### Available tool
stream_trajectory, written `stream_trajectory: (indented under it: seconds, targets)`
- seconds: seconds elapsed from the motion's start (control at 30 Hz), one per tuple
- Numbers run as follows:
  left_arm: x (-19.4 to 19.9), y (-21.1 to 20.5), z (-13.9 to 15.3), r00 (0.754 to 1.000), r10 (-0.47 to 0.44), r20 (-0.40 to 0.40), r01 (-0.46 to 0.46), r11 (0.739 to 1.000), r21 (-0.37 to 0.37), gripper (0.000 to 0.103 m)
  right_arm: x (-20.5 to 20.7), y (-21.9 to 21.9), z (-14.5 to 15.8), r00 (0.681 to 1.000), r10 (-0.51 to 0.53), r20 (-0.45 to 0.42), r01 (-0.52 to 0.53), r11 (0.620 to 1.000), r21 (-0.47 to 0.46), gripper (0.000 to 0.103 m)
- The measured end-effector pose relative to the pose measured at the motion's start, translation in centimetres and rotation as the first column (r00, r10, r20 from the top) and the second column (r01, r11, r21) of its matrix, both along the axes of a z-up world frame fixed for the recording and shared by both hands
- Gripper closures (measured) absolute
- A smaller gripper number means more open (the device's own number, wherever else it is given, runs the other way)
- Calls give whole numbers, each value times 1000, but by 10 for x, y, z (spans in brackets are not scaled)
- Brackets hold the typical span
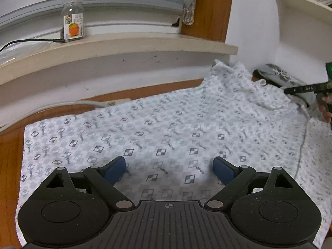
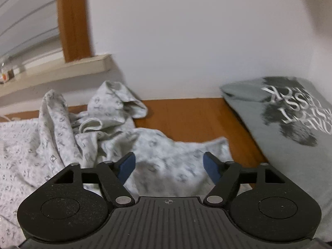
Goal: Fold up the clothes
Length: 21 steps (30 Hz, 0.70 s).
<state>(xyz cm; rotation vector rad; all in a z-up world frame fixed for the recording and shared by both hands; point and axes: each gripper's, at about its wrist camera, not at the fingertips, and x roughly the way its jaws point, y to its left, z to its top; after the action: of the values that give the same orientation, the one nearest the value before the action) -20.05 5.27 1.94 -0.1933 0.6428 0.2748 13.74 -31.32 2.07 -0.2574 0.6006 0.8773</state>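
Note:
A white garment with a grey checker print (image 1: pixel 166 128) lies spread flat over the wooden table (image 1: pixel 10 166). My left gripper (image 1: pixel 169 169) hovers just above its near part, jaws wide open with only flat cloth below them. In the right wrist view the same garment (image 2: pixel 108 128) is bunched up, a sleeve and collar rumpled toward the wall. My right gripper (image 2: pixel 169 166) stands open over a loose flap of that cloth, and nothing is pinched between its blue pads (image 2: pixel 126 166). The other gripper and a hand (image 1: pixel 323 101) show at the right edge of the left wrist view.
A folded grey T-shirt with white lettering (image 2: pixel 290 116) lies at the right by the wall. A window sill (image 1: pixel 124 47) runs behind the table with a clear jar (image 1: pixel 73 18) and a black cable on it. A bookshelf (image 1: pixel 307 0) hangs at the upper right.

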Motion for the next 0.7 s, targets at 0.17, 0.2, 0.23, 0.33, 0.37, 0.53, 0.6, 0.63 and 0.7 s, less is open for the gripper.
stream_trajectory:
  seconds: [0.17, 0.2, 0.23, 0.33, 0.37, 0.53, 0.6, 0.63, 0.7]
  targets:
    - [4, -1, 2, 1000, -5, -4, 5, 1000, 6, 10, -3, 13, -11, 997, -35, 76, 46, 987, -156, 56]
    - [3, -1, 2, 1000, -5, 0, 5, 1000, 2, 10, 0, 7, -12, 994, -66, 89, 81, 979, -188, 60]
    - [2, 0, 1, 1000, -3, 4, 3, 1000, -2, 10, 3, -3, -11, 992, -91, 92, 108, 973, -202, 61]
    - [0, 2, 1, 1000, 6, 7, -6, 1000, -7, 10, 11, -35, -5, 987, -147, 62, 157, 968, -196, 60]
    - [-1, 2, 1, 1000, 9, 6, -9, 1000, -8, 9, 11, -44, -2, 987, -155, 48, 161, 971, -177, 60]
    - [0, 3, 0, 1000, 10, -2, -10, 1000, -2, 6, 3, -56, 19, 986, -166, 31, 166, 986, -4, 43]
    - [0, 3, 0, 1000, 15, -5, -15, 1000, -1, 5, -1, -53, 22, 989, -148, 26, 145, 986, 81, 42]
    - [0, 4, 0, 1000, 19, -6, -19, 1000, -1, 4, -3, -51, 24, 990, -139, 24, 135, 983, 124, 44]
    - [1, 4, -1, 999, 32, -7, -32, 999, 2, 2, -8, -45, 25, 994, -103, 22, 97, 976, 193, 57]
